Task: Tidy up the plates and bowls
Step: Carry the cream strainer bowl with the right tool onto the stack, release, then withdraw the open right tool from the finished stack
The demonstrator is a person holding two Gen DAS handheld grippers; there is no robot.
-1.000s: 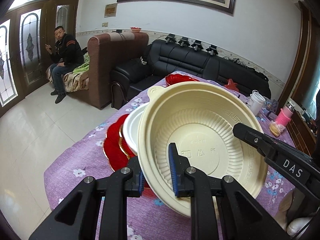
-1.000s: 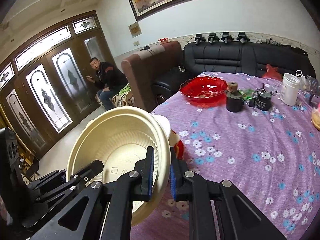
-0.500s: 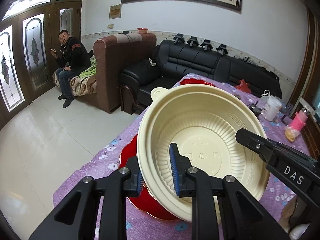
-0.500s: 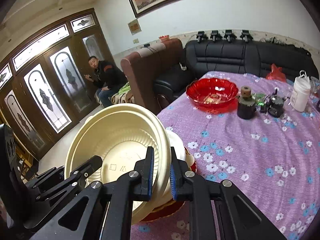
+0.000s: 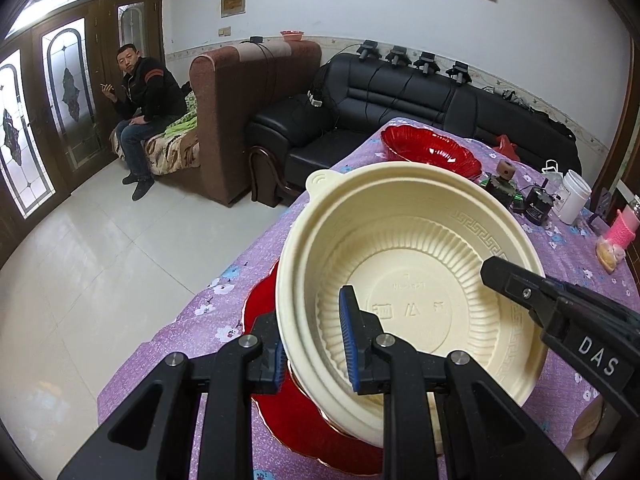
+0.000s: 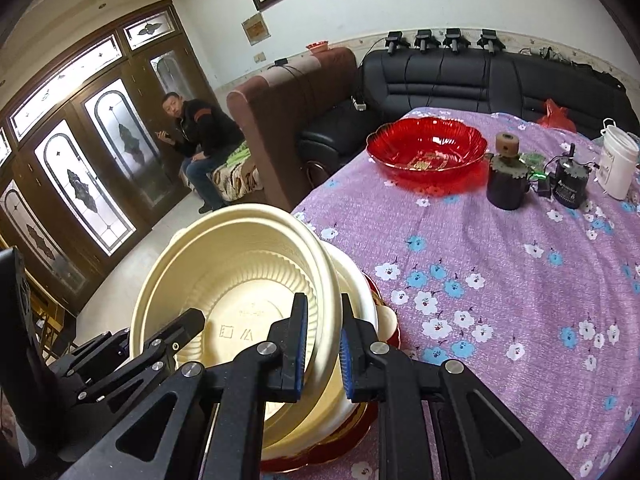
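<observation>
Cream bowl point(image 5: 416, 292) held tilted over the red plate point(image 5: 304, 412) stack at the table's near corner. Left gripper point(image 5: 314, 344) clamps its near-left rim; right gripper point(image 6: 322, 350) clamps the opposite rim. Stack lies directly beneath; both grippers equally close.

Ribbed bowl point(image 5: 412, 280) tilted atop stacked dishes point(image 6: 360, 308) on a plate point(image 5: 304, 416) at bench point(image 6: 500, 272) near edge. Behind, at far end: scalloped bowl point(image 6: 427, 147), small jar point(image 6: 506, 180) to its right, then lidded tub point(image 6: 618, 162). Sofa point(image 6: 460, 76) beyond bench.
</observation>
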